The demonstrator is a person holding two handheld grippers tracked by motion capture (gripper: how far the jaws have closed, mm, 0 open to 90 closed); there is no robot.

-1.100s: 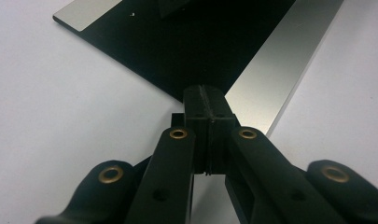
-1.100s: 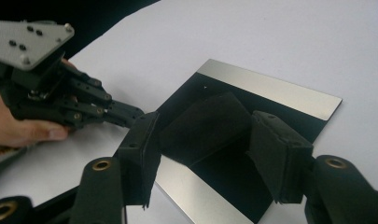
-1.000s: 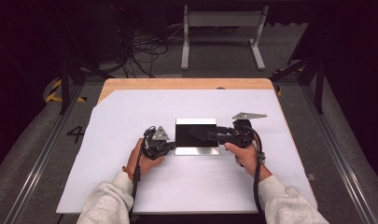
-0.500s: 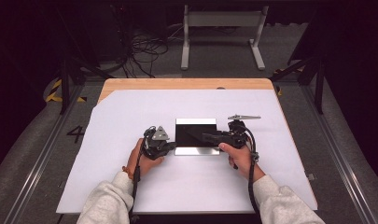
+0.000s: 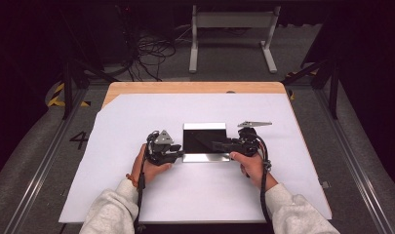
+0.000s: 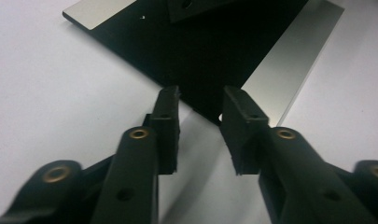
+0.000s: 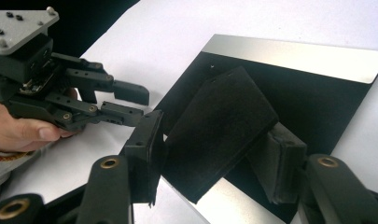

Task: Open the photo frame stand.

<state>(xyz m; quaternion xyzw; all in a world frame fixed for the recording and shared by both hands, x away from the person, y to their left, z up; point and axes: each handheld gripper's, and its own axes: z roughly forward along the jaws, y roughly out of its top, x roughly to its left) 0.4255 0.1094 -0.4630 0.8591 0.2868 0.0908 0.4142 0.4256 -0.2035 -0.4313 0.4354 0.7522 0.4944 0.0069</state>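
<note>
A flat rectangular panel (image 5: pixel 204 141) lies on the white sheet (image 5: pixel 136 117) covering the table, between the two grippers; its face is glossy black with brushed silvery strips along its near and far edges. In the right gripper view, the right gripper (image 7: pixel 214 154) has its jaws closed on a small matte black pad (image 7: pixel 219 130), a felt-like slab with cut corners, tilted up over the panel's dark face (image 7: pixel 317 102). That grasp is too small to make out in the high view, where the right gripper (image 5: pixel 223 145) simply reaches over the panel's right part, grey three-cornered plate beside it. The left gripper (image 6: pixel 200 109) stands with jaws narrowly parted and nothing between them, tips just at the panel's near corner (image 6: pixel 210 60); its view also shows the tilted pad at the top edge (image 6: pixel 196 7). The high view shows the left gripper (image 5: pixel 178 155) at the panel's left near corner, the person's hands and pale grey sleeves (image 5: pixel 112 214) behind both tools. Against the frame a second ago, the right gripper has moved inward from the panel's right edge onto its surface; the left one has kept its place
</note>
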